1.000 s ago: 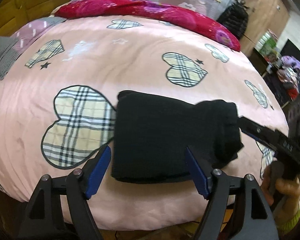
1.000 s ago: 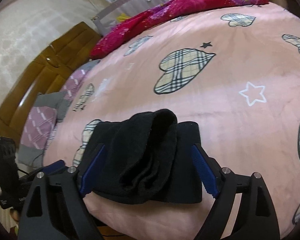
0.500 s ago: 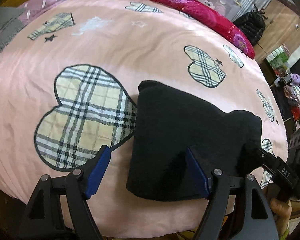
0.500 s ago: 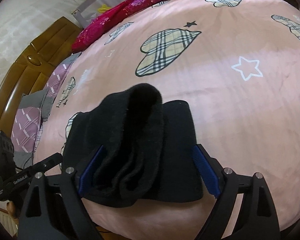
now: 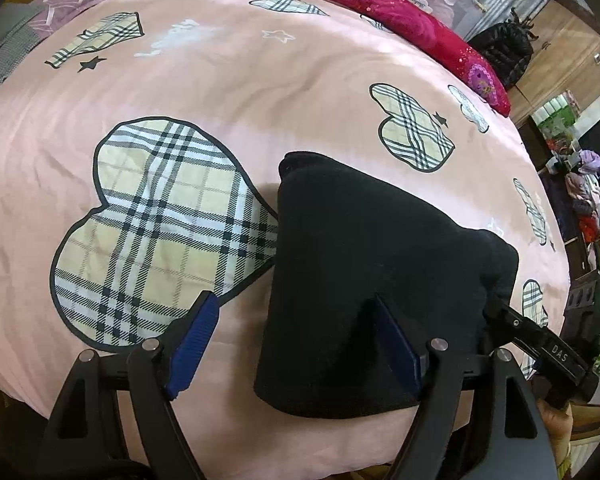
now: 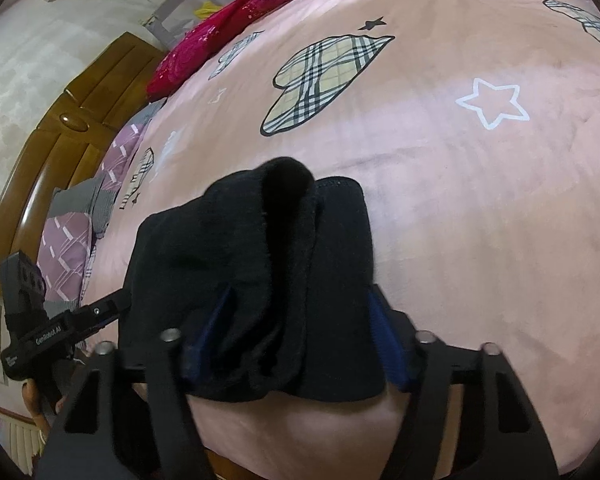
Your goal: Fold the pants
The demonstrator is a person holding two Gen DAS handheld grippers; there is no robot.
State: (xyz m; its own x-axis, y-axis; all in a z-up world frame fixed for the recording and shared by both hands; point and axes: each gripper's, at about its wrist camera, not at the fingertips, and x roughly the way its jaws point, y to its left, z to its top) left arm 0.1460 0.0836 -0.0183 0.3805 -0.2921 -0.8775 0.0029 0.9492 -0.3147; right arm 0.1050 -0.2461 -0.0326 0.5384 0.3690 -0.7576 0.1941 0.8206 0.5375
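Observation:
The black pants (image 5: 364, 264) lie folded into a thick bundle on the pink bedspread (image 5: 220, 80) near the bed's front edge. My left gripper (image 5: 296, 340) is open; its right finger presses into the bundle's near left corner, its left finger rests over the bedspread. My right gripper (image 6: 296, 332) is open, with the bundle's right end (image 6: 268, 272) between its blue pads. Each gripper shows in the other's view, the right one (image 5: 540, 344) and the left one (image 6: 60, 328), at opposite ends of the pants.
A red floral quilt (image 5: 380, 4) lies along the far side of the bed. Pillows (image 6: 68, 240) and a wooden headboard (image 6: 60, 128) are at the head end. A wardrobe (image 5: 560, 60) and piled clothes (image 5: 588, 184) stand beyond the bed.
Both grippers moved in closer to the pants, which now fill more of each view. The left finger now digs into the bundle's corner, and the right fingers reach further around its end.

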